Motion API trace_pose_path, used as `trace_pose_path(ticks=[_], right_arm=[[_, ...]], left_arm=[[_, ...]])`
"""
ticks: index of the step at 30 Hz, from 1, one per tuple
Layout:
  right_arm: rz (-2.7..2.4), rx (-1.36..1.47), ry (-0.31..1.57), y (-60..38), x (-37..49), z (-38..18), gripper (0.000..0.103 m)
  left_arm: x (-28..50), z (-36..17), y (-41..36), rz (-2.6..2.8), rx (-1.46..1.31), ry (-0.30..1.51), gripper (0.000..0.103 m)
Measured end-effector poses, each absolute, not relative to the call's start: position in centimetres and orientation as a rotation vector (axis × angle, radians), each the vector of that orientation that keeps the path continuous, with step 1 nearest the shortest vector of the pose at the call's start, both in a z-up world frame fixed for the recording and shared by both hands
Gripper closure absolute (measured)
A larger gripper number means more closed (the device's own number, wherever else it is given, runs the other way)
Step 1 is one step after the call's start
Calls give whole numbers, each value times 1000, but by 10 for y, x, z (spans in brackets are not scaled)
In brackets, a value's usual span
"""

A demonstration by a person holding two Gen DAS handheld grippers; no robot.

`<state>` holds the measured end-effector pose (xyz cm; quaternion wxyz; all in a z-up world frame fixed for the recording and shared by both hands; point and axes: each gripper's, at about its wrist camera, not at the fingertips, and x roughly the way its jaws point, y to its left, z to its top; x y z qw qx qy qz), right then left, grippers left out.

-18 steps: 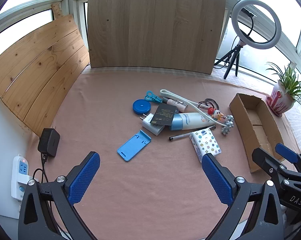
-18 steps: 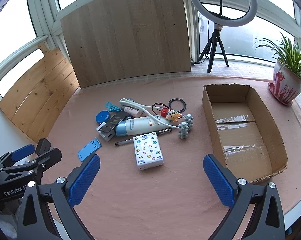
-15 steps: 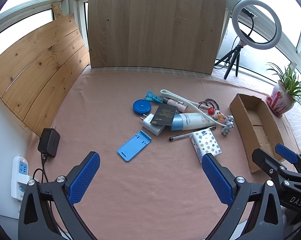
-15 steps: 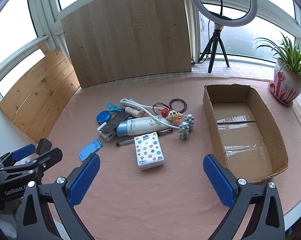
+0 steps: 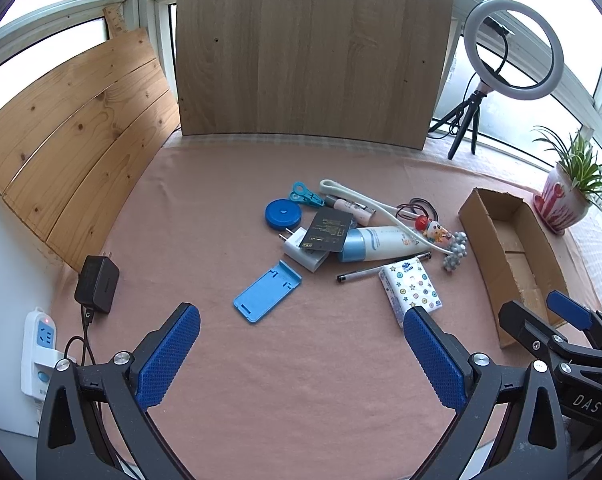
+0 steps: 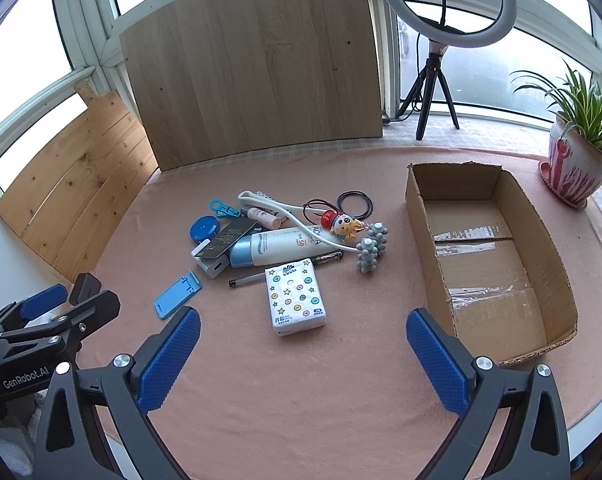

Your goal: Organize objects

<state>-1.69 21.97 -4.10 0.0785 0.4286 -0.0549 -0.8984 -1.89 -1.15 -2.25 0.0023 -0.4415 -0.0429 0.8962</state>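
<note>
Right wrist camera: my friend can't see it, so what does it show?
An open right gripper with blue fingers hovers over a pink tablecloth, pointing at a star-patterned tissue pack beside a jumble of small things. An empty cardboard box sits to the right, and the left gripper pokes in at the left edge.

A ring light (image 6: 447,4) on a tripod stands at the window behind the worktop (image 6: 301,380). A potted plant (image 6: 573,160) sits at the far right. Two wood boards (image 5: 313,52) lean against the windows. A black adapter (image 5: 97,284) and a power strip (image 5: 41,348) lie at the left edge.
</note>
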Motion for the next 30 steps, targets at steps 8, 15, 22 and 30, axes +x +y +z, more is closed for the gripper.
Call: trace_pose_path(ticks=[8,15,22,30], right_arm=[[-2692,1293,-168,224,-19,-42,1],[-2683,1320,-182,226,-22,-46,1],[-2674,1327,-181,227,-25,-48,1],[-2656,1324,-170,223,-27,-49,1]], left_arm=[[-20,-23,-9,2812,-1384,-135,0],[-23,-25,-3,2803,-1391,-130,0],[-27,-27,-1,2796,-1398,-136,0],[-26,-27,-2,2807,-1394,-146,0]])
